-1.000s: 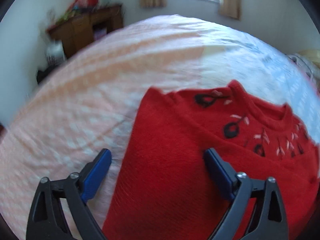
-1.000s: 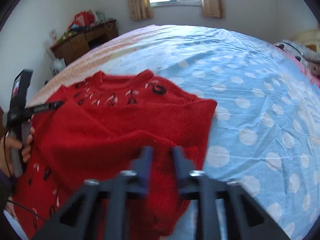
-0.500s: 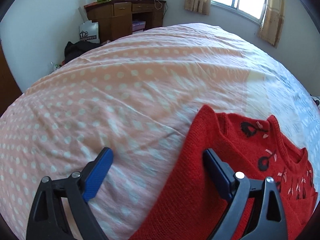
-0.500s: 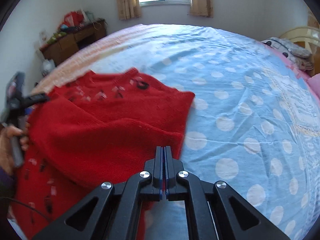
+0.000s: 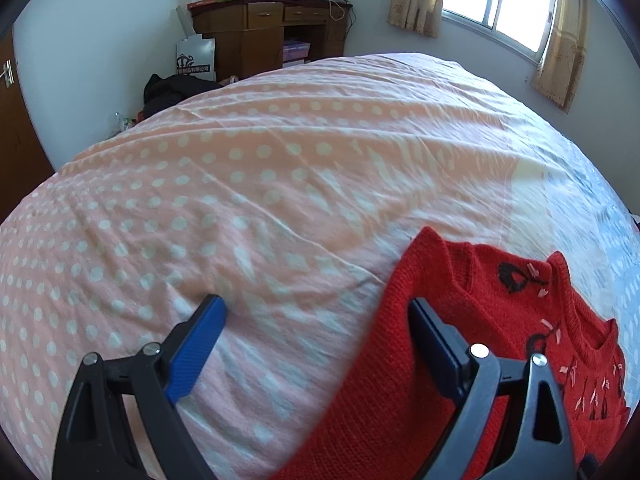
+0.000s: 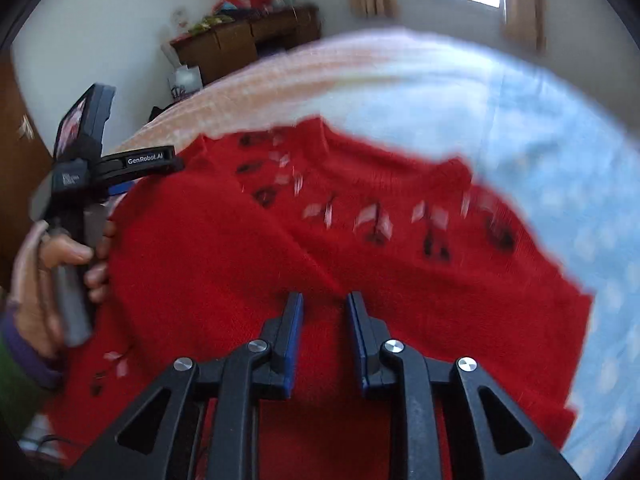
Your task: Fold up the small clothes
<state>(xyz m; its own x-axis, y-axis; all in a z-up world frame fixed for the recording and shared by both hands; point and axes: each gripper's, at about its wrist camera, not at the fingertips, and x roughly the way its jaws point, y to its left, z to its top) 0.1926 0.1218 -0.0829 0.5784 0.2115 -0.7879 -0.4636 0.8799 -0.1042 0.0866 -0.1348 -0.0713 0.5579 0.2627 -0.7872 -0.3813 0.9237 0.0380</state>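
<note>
Black tongs (image 6: 323,300), triangular cut-outs, silver screws, blue pads (image 6: 291,332). Left tongs (image 5: 316,332) identical; side arm marked "GenRobot.AI", grey handle. Purple cuff (image 6: 24,350) over green sleeve (image 6: 12,396).

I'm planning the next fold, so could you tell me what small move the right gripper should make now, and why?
Probably lower the right gripper onto the red sweater and pinch the fold's edge just ahead of it. Its jaws have just been opening, with nothing between them, and one sleeve side already lies folded across the body.
</note>
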